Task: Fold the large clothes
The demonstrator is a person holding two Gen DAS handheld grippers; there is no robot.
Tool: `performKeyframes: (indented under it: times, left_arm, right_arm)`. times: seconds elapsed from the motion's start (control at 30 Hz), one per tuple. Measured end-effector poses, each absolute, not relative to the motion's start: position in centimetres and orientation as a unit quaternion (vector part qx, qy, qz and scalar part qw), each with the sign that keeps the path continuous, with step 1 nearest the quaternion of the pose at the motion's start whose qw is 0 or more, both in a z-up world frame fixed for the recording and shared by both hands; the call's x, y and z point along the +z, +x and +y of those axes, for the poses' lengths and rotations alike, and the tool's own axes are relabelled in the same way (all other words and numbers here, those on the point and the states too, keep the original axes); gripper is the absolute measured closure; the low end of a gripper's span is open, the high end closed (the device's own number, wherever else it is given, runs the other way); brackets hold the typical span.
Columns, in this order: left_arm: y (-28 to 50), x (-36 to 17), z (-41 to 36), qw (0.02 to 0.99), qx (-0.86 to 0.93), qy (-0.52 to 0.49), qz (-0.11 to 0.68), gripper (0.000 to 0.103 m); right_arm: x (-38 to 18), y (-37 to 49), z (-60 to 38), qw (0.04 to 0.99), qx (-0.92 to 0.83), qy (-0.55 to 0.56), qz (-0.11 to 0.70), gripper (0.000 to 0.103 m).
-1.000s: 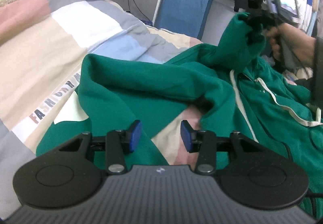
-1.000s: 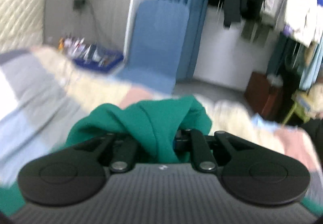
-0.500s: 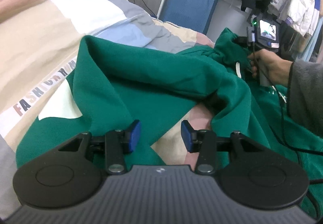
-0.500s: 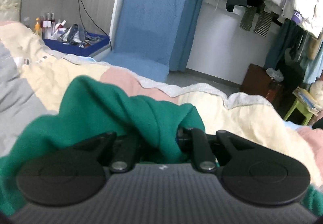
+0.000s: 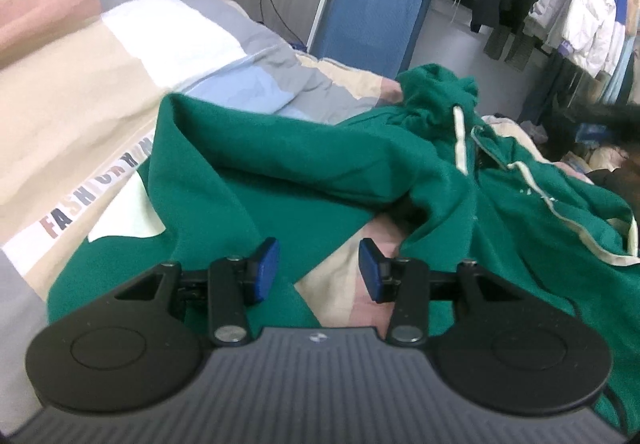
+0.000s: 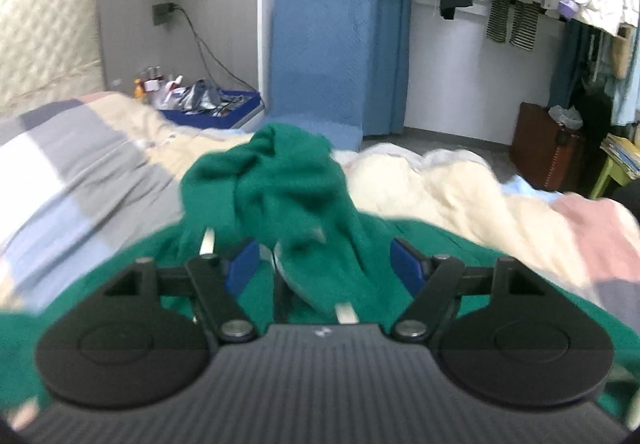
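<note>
The green hoodie (image 5: 320,172) is lying bunched across the middle on the bed (image 5: 80,84), not folded yet. Both the left claw (image 5: 319,270) and right claw (image 6: 324,266) are gaping wide, holding nothing.

Soft indoor light, motion-blurred fisheye edges

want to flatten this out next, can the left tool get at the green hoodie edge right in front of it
Probably yes. The left tool is open and empty, with the green hoodie spread across the quilt just ahead of its fingertips, nothing between them.
</note>
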State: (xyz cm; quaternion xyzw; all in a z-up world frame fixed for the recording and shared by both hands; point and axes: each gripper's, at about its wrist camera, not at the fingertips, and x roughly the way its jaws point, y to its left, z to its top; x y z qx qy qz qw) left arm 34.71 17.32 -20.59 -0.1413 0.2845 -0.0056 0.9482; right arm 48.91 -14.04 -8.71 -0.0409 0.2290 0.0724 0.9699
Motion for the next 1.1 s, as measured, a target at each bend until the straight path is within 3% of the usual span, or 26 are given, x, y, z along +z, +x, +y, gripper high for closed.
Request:
performKeyframes:
  times: [0.4, 0.73, 0.9, 1.1]
  left_arm:
    - [28.5, -15.6, 13.6, 0.954, -0.052, -0.114, 0.273, 0.049]
    - [25.1, -19.5, 9.5, 0.894, -0.061, -0.183, 0.406, 0.049]
    - [23.7, -20.9, 8.9, 0.888, -0.013, -0.186, 0.421, 0.041]
    - [22.1, -20.8, 9.7, 0.882, 0.009, -0.216, 0.419, 0.037]
  right_arm:
    - [-8.6, 29.5, -28.0, 0.928, 0.067, -0.026, 0.365, 0.029]
    - [-16.7, 25.8, -34.0, 0.878, 0.118, 0.101, 0.453, 0.029]
    - [-19.2, 25.7, -33.6, 0.861, 0.161, 0.144, 0.461, 0.028]
    - [-19.0, 25.7, -32.6, 0.855, 0.194, 0.119, 0.466, 0.057]
